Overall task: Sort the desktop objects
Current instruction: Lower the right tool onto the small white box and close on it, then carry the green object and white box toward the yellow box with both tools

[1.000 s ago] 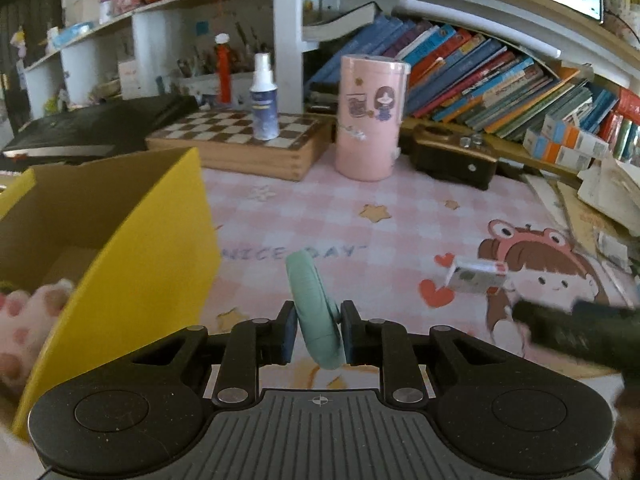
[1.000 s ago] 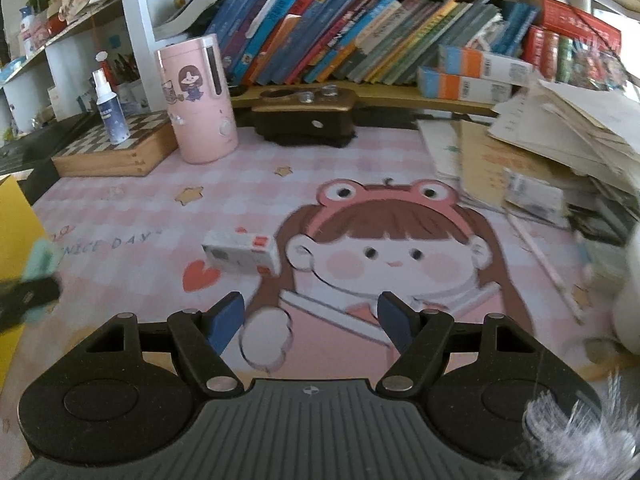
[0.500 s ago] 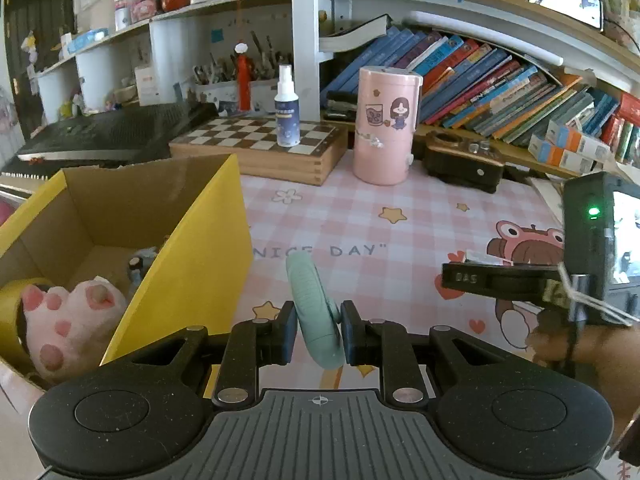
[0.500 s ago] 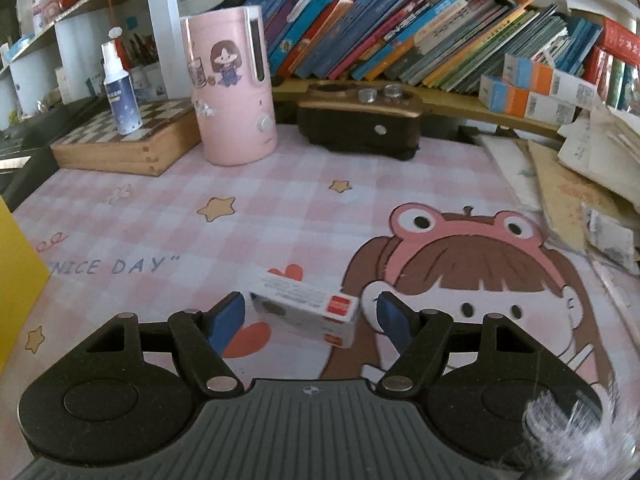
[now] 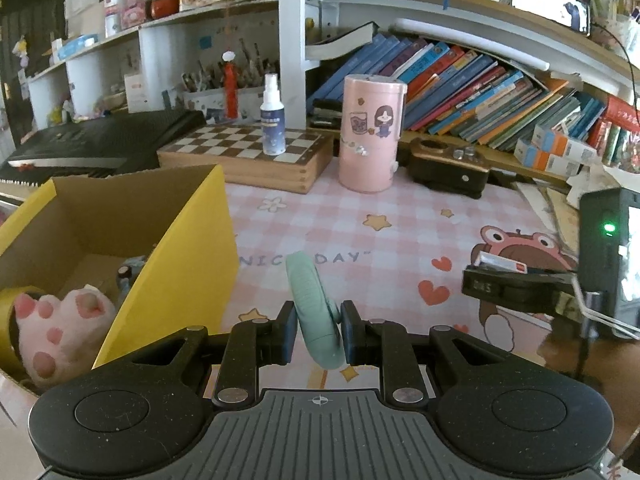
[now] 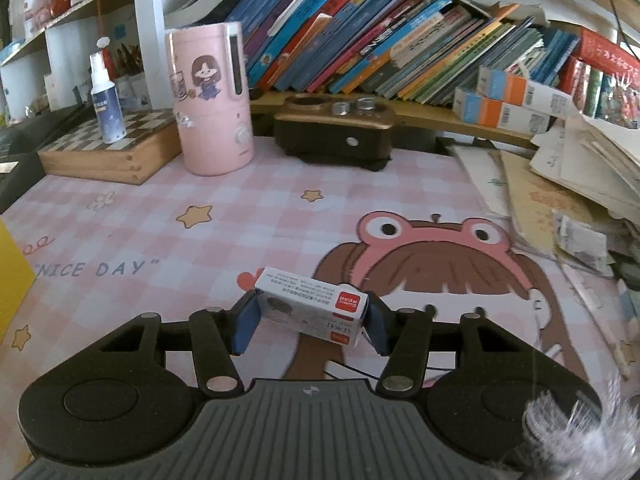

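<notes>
spray bottle point(image 5: 273, 120) on chessboard point(image 5: 248, 156), tumbler point(image 5: 370, 134) right, open box point(image 5: 120, 240) in front.

Both fisheye views are evenly daylit and mostly sharp, with soft shadows. Straight shelves point(image 5: 224, 4) bow strongly toward the edges, and far left corners fall dark.

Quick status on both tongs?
Left tongs: shut on the mint-green disc.
Right tongs: closing, small white box between the pads.
</notes>
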Motion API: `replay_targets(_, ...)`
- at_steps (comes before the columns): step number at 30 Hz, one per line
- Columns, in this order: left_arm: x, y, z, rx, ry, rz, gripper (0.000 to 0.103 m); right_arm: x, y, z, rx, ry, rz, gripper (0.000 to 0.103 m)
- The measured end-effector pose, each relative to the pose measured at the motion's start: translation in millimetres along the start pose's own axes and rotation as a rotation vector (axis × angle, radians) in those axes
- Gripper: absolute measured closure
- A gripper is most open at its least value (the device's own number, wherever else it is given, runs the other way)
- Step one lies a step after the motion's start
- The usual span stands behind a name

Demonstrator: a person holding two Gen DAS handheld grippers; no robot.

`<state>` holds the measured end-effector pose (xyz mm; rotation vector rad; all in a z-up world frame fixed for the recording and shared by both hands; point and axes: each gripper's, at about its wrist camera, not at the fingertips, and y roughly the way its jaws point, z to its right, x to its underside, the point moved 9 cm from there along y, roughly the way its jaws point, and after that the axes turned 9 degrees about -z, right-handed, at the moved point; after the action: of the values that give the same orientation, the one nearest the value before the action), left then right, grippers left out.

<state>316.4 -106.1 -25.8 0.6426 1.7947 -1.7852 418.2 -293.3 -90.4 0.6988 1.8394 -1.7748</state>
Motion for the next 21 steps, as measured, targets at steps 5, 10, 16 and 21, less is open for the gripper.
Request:
replay_targets(5,0.6,-5.2,2.8,0.012,-0.008,0.014,0.082,6.9,-18.9,8.9,-0.022,0.006,-0.009,0.051)
replay_targets(10,8.2,-12.7,5.5,0.026,-0.020,0.017,0.082,17.4,-42.3,8.6,-0.072,-0.003,-0.018,0.051)
replay_targets(16,22.2,-28.1,6.7,0.059,-0.047,0.028,0.082,38.2,-74.5,-1.7,-0.132,-0.015,-0.038,0.051)
replay_targets(21,32.2,-42.2,4.8,0.102,-0.060,0.038,0.082,61.5,-99.5,-12.2,-0.154,-0.026,-0.064,0.051)
